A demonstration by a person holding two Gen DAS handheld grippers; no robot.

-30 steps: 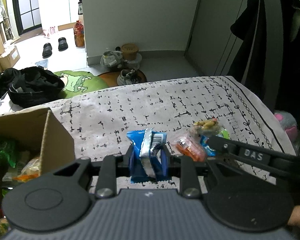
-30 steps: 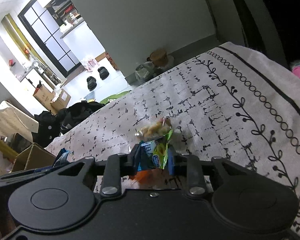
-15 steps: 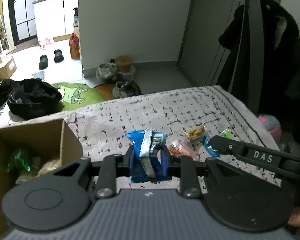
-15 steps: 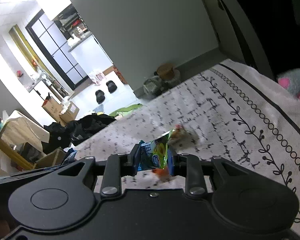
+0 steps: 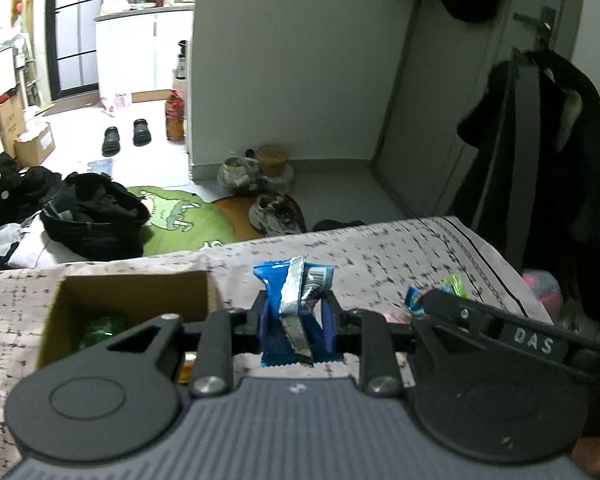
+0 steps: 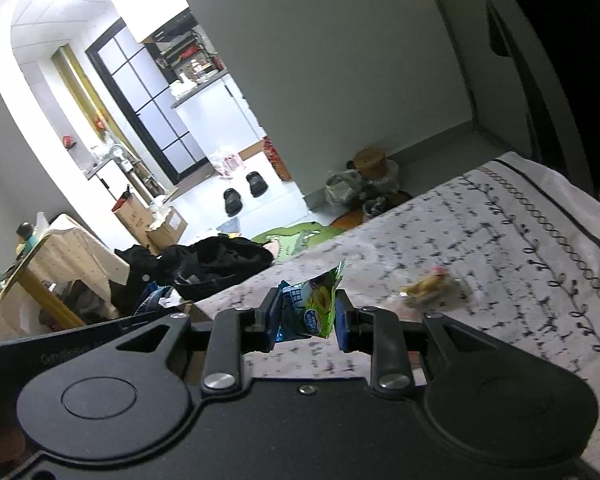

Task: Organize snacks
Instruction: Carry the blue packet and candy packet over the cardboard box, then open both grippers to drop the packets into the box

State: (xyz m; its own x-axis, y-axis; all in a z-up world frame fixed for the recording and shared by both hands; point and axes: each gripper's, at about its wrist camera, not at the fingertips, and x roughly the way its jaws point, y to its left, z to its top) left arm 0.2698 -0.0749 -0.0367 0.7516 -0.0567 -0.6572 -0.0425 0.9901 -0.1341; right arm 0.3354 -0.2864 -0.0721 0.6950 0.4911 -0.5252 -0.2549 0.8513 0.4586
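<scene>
Above the patterned cloth [image 5: 380,256]: left gripper [image 5: 296,314] clamps a blue packet [image 5: 288,300], right gripper [image 6: 306,312] a green packet [image 6: 312,306]; cardboard box [image 5: 132,292] partly filled, one clear-wrapped snack [image 6: 428,286] left mid-cloth.

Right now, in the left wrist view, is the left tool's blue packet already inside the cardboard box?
No. The blue packet is clamped in the left tool, right of the cardboard box.

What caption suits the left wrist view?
Left gripper clamps a crinkled blue-and-silver foil snack packet beside an open brown cardboard box on the patterned grey cloth.
</scene>
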